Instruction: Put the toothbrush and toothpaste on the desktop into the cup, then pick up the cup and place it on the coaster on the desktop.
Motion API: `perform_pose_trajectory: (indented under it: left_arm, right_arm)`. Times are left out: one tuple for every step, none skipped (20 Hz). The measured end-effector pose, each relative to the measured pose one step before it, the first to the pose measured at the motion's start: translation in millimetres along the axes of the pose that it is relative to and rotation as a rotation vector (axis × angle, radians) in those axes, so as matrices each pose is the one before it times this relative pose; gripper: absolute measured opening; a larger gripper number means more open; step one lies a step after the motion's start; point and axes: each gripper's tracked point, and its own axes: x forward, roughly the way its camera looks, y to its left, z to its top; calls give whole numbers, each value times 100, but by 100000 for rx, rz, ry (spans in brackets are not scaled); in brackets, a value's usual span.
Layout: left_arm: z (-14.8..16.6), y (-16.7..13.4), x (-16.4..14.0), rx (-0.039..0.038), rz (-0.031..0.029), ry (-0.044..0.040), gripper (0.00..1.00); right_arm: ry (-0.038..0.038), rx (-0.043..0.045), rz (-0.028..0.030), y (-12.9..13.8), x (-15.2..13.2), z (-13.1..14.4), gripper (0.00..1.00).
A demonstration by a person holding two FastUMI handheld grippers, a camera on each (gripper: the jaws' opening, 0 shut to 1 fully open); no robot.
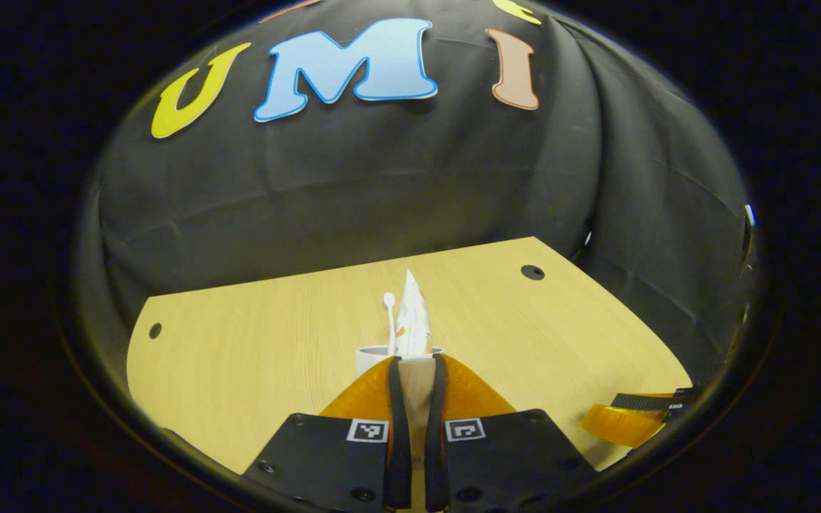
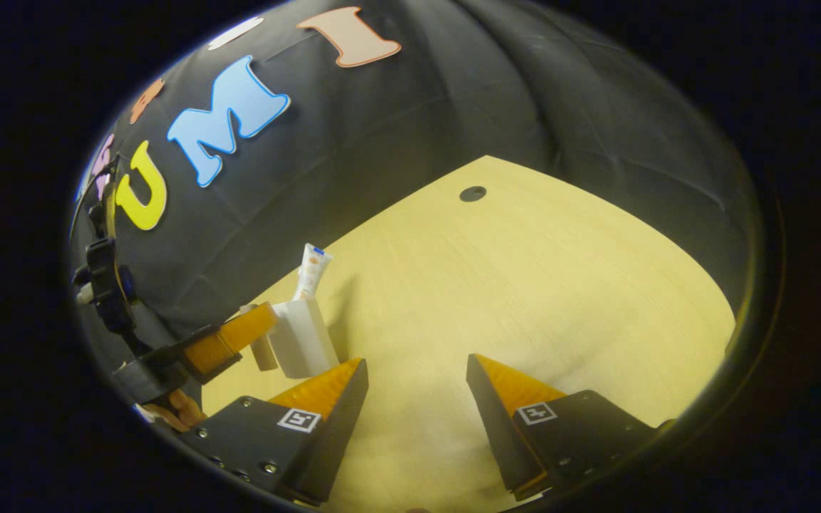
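Left gripper (image 1: 416,367): fingers (image 1: 397,399) clamping the white cup's (image 1: 371,358) handle, cup tilting off the worktop (image 1: 254,335). Toothpaste (image 1: 412,317) and toothbrush (image 1: 389,320) standing inside. Right gripper (image 2: 416,370): fingers spreading apart, hovering near, holding nothing.

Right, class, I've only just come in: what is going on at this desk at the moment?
A person is working with two hand-held grippers over a wooden desk. The white cup already holds the toothpaste and the toothbrush, both standing up out of it. The left gripper is closed on the cup's near wall, one finger inside the rim, it seems, and one outside. The right gripper is open over bare desk beside the cup, holding nothing.
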Motion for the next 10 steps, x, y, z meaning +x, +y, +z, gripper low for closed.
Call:
perform_pose_trajectory:
  left_arm:
    - [191, -53, 228, 605, 116, -1822, 14]
    - [-49, -160, -47, -156, -158, -58, 14]
    - [-10, -121, 7, 115, 199, -615, 14]
    - [-239, -103, -309, 23, 76, -173, 14]
    - [-344, -43, -166, -42, 125, -451, 14]
    - [-259, -16, -517, 24, 240, -361, 14]
    - [-425, -213, -571, -252, 66, -93, 15]
    - [-373, 35, -495, -401, 227, -394, 14]
    - [-571, -5, -415, -397, 155, 213, 15]
    - [-460, -23, -549, -45, 167, 79, 14]
  right_arm:
    - [8, 272, -653, -381, -93, 82, 84]
    - [94, 246, -485, -352, -170, -15, 85]
    - [151, 212, -429, -261, -116, 30, 84]
    - [155, 61, -285, -196, -128, -42, 84]
    - [367, -11, -223, 107, 6, 1, 84]
    - [419, -19, 96, 78, 57, -130, 84]
    - [323, -110, 296, 150, 42, -56, 84]
    - [412, -267, 388, 79, -92, -208, 84]
    - [243, -156, 498, 177, 37, -76, 84]
    - [251, -197, 659, 130, -36, -160, 85]
